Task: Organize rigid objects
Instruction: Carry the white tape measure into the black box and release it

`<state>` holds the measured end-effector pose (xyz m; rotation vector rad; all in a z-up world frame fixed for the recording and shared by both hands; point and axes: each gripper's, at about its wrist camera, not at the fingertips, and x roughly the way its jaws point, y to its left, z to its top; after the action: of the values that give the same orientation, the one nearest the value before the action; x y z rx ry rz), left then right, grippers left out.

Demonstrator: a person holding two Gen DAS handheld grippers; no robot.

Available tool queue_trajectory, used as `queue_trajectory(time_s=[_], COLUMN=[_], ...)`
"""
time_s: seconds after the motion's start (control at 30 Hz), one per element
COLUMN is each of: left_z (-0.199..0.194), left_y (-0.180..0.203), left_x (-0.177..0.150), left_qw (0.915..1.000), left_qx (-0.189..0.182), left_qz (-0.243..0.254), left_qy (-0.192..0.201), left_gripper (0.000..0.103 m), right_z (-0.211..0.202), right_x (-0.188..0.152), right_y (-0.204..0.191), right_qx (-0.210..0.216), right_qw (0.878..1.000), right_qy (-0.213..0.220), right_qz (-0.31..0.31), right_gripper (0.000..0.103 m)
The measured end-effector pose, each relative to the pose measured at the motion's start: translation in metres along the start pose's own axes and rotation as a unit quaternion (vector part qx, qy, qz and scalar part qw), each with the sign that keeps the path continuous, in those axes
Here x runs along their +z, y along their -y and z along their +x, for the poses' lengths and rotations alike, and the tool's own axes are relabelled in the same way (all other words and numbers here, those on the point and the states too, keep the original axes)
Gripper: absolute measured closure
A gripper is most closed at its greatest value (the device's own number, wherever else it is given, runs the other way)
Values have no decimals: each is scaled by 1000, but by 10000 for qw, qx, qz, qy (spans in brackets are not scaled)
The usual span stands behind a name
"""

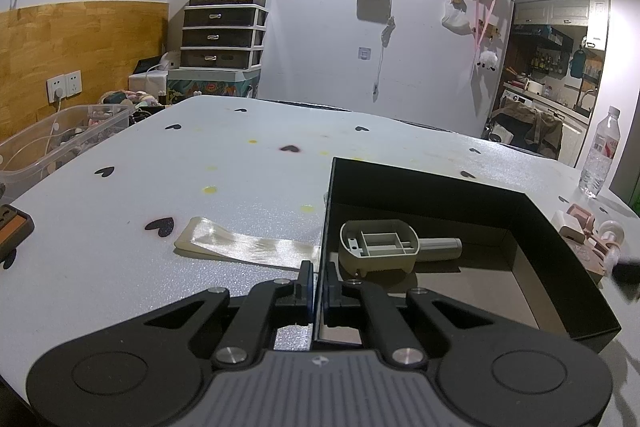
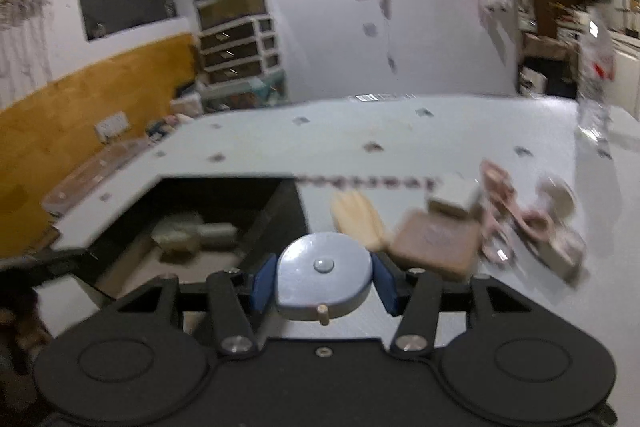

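Though blurred, seemingly blue-grey round tape measure [image 2: 323, 275].

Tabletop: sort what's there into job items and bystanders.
Job items:
- black box, left gripper pinching its wall
- grey scoop inside it
- blue round tape measure in right gripper
- cream shoehorn
- brown square block

Bystanders:
- water bottle
- clear bin
- drawer unit

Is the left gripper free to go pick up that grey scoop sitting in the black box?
Probably not yet. The left gripper is shut on the black box wall, its jaws clamping the near-left edge. The grey scoop lies uncovered just beyond, so letting go first would leave the way open.
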<state>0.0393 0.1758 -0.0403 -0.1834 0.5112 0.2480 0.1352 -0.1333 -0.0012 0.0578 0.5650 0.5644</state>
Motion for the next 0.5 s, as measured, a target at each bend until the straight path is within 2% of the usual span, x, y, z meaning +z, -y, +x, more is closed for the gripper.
queue_trajectory(time_s=[0.2, 0.37, 0.5], left_z=[1, 1, 1], left_y=[1, 1, 2], left_x=[-1, -1, 0], left_qw=[10000, 10000, 10000], left_qx=[3, 17, -1], left_qz=[11, 21, 12], left_qy=[-15, -12, -23], left_gripper=[100, 100, 100], right_z=[22, 56, 80], right_x=[26, 34, 41], right_y=[-34, -62, -76], right_qx=[447, 491, 345], right_qw=[9980, 9948, 9916], right_qy=[-84, -375, -522], right_qz=[-429, -807, -1128], right_gripper=[50, 50, 50])
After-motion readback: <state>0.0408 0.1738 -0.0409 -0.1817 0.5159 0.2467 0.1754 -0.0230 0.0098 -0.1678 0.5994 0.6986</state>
